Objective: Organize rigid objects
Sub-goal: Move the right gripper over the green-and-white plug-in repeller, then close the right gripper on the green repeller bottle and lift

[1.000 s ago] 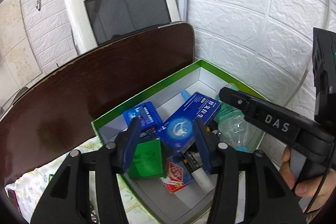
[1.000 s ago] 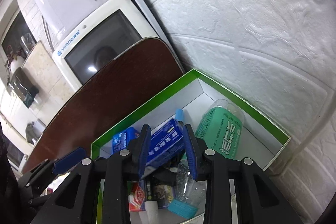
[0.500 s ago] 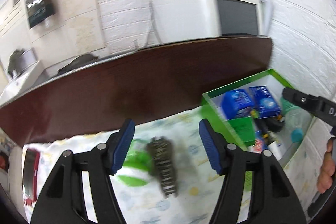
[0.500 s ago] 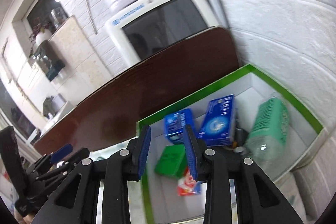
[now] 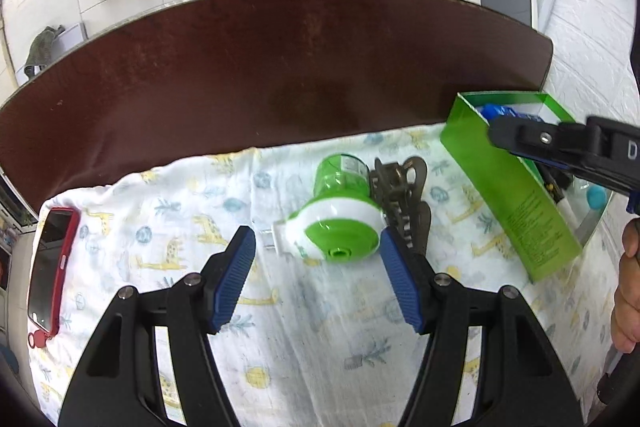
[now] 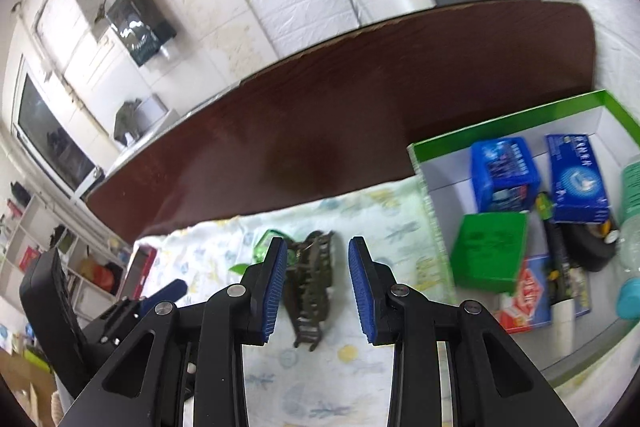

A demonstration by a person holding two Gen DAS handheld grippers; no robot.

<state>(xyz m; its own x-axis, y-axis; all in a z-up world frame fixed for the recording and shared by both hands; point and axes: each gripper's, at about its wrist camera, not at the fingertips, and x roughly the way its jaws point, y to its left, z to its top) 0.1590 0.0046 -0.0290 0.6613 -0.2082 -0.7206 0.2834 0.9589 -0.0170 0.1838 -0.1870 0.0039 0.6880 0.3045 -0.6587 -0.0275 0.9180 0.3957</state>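
Between your spread, empty left tongs (image 5: 316, 267) lies the green plug-in device (image 5: 340, 215), touching the dark comb-like piece (image 5: 402, 195) on its right; your right tongs (image 6: 317, 287), also unclenched, frame that piece. Closing carelessly could snag both.

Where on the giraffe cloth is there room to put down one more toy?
The widest bare stretch of cloth lies between the red phone and the green plug-in gadget. The green box is packed. The gadget and the dark hair claw lie close together.
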